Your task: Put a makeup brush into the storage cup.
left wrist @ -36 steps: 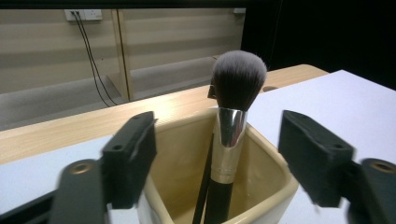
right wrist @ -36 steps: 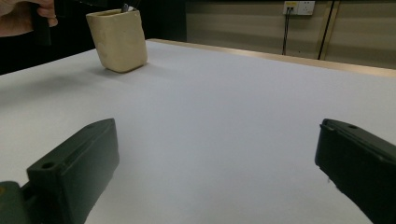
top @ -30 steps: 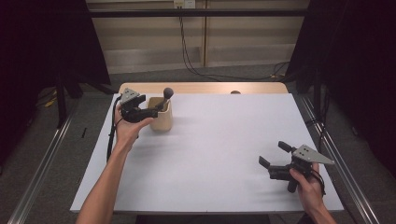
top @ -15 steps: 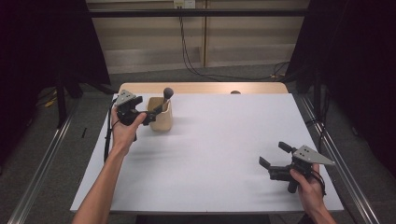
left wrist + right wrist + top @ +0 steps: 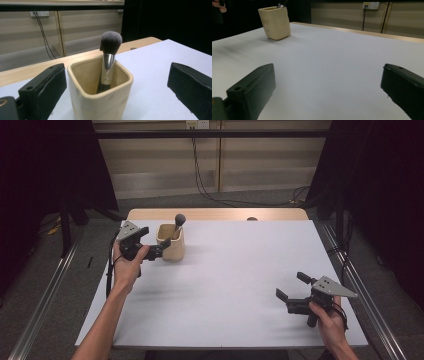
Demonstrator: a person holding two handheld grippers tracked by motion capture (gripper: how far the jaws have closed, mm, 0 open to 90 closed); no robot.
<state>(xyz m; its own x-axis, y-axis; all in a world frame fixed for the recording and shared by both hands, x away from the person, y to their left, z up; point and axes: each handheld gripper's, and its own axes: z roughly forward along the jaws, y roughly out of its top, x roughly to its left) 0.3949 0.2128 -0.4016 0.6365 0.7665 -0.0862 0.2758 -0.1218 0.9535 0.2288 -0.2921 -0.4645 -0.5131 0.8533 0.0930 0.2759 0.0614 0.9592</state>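
A cream square cup (image 5: pixel 172 251) stands at the table's far left with a makeup brush (image 5: pixel 179 219) upright in it, grey bristles up. My left gripper (image 5: pixel 159 251) sits just left of the cup, open, its jaws having just been opening. In the left gripper view the cup (image 5: pixel 100 100) and brush (image 5: pixel 110 42) stand in the gap ahead of the jaws, and the pads (image 5: pixel 47 92) stay clear of the cup's walls. My right gripper (image 5: pixel 291 286) rests open near the front right with nothing between its fingers; its own view shows the cup (image 5: pixel 275 23) far off.
The white table (image 5: pixel 240 270) has a wooden strip (image 5: pixel 215 214) along its far edge. Metal rails (image 5: pixel 45 305) run along both sides. Cables (image 5: pixel 200 175) hang on the back wall, and dark curtains flank the table.
My left hand has drawn back to the left, away from the cup, and its jaws stand wider. The brush stays in the cup. The right gripper has not moved.
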